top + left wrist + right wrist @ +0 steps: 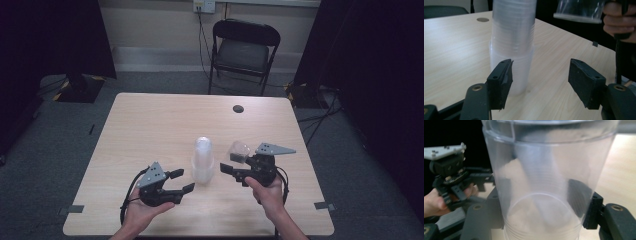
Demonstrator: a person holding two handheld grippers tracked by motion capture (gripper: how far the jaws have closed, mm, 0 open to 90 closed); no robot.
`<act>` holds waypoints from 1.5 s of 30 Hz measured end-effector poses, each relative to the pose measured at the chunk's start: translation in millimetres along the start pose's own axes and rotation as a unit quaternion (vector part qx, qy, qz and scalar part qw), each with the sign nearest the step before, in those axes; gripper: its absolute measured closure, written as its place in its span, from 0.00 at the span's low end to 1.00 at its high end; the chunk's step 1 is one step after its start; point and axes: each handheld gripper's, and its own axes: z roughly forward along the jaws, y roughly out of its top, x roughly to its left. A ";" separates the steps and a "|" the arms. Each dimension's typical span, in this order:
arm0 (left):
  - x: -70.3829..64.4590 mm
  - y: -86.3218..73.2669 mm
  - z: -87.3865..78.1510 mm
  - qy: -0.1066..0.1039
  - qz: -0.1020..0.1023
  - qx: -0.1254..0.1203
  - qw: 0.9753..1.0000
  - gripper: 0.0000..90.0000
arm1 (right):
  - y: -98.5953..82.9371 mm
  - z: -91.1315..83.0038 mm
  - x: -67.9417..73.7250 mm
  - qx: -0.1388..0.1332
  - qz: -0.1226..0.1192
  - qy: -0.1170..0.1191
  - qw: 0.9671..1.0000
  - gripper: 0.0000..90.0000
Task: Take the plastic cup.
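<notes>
A tall stack of clear plastic cups [203,160] stands upside down near the middle of the wooden table [150,125]. My left gripper [184,180] is open just left of the stack's base, level with its lowest cups. In the left gripper view the stack [512,42] rises behind the left jaw, outside the gap of my left gripper [540,80]. My right gripper [234,162] is shut on a single clear cup [239,150], held off the table to the right of the stack. That cup [546,182] sits between my right gripper's [544,212] black jaws.
A small dark round disc [238,108] lies on the table's far right. A black folding chair [242,50] stands beyond the far edge. Grey tape marks [322,205] sit at the near corners. Dark curtains flank both sides.
</notes>
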 end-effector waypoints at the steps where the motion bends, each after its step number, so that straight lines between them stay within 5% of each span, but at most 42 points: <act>1: -2.8 1.5 1.9 -0.003 0.005 -0.002 1.000 0.40 | -3.5 1.3 0.7 0.004 0.003 0.002 1.000 0.41; 9: -18.9 3.6 16.6 -0.019 0.054 -0.024 0.998 0.55 | -12.6 1.5 9.9 -0.002 0.011 0.019 1.000 0.41; 14: -23.5 -3.5 17.7 -0.024 0.047 -0.062 0.997 0.62 | -16.0 1.6 15.1 0.003 0.032 0.020 0.999 0.41; 16: -25.8 -7.8 18.3 -0.026 0.056 -0.054 0.997 0.63 | -17.0 2.1 16.8 0.001 0.046 0.032 0.998 0.41; 25: -31.0 -13.5 20.6 -0.004 0.088 -0.065 0.994 0.71 | -23.1 15.0 20.4 0.015 0.120 0.064 0.991 0.41; 29: -29.6 -12.8 23.7 0.017 0.096 -0.079 0.992 0.76 | -22.5 18.4 22.4 0.019 0.136 0.061 0.989 0.41; 45: -34.6 -12.7 27.0 0.042 0.107 -0.092 0.989 0.80 | -26.3 32.5 28.3 0.040 0.186 0.082 0.978 0.42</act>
